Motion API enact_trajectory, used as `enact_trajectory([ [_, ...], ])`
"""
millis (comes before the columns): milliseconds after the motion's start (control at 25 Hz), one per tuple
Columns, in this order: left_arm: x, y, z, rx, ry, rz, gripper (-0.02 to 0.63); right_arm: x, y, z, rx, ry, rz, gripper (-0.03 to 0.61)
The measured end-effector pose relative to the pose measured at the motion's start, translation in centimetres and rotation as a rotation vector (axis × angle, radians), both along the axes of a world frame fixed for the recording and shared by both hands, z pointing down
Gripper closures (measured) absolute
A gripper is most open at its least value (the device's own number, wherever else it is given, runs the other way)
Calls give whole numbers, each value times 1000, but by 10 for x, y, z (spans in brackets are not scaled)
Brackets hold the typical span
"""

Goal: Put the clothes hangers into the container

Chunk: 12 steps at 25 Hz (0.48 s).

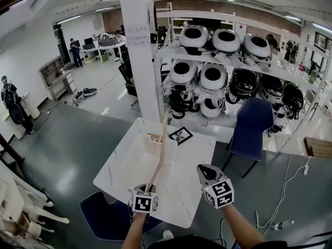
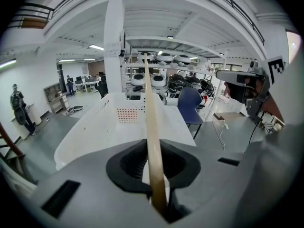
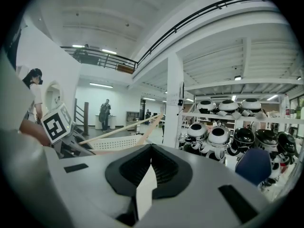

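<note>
One hanger (image 1: 158, 152), pale wood, clamped at its near end in the fingers of the left gripper (image 1: 147, 191); from there it slants up and away over the surface (image 1: 127, 165), its far part standing above the basket (image 1: 151, 144); whether it touches the basket cannot be told.
One basket, white, perforated walls, open top; set on the far half of the surface, near the middle; contents not visible.
One left gripper, low at the near edge of the surface, marker cube facing the camera; in the left gripper view the wooden bar runs straight out from between the fingers toward the basket.
One right gripper (image 1: 204, 169), to the right of the left one and apart from it, over the near right part of the surface; fingers a narrow gap apart, nothing gripped; clear of hanger and basket.
One card (image 1: 180, 135), black-and-white square marker, flat on the surface just right of the basket.
One chair (image 1: 252, 126), blue, beyond the right corner of the surface.
One pillar (image 1: 142, 51), white, behind the surface.
Several rounded white and black shells on a shelf (image 1: 223, 61) to the right of the pillar.
</note>
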<state>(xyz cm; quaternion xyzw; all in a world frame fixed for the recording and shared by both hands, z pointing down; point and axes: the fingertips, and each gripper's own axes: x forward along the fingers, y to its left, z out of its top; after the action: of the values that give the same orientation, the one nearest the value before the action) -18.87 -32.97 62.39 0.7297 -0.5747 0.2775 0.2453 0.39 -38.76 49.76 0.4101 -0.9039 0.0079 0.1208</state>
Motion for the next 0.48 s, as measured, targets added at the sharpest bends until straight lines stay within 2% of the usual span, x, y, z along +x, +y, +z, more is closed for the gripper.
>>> enact_trajectory([
  [160,1,1,8,-33,-12,8,560,-4,-1,1,-1,4,-5,558],
  [480,1,-3,14,-50,-48,16,560,-4,-3,4,-6,9,-3,558],
])
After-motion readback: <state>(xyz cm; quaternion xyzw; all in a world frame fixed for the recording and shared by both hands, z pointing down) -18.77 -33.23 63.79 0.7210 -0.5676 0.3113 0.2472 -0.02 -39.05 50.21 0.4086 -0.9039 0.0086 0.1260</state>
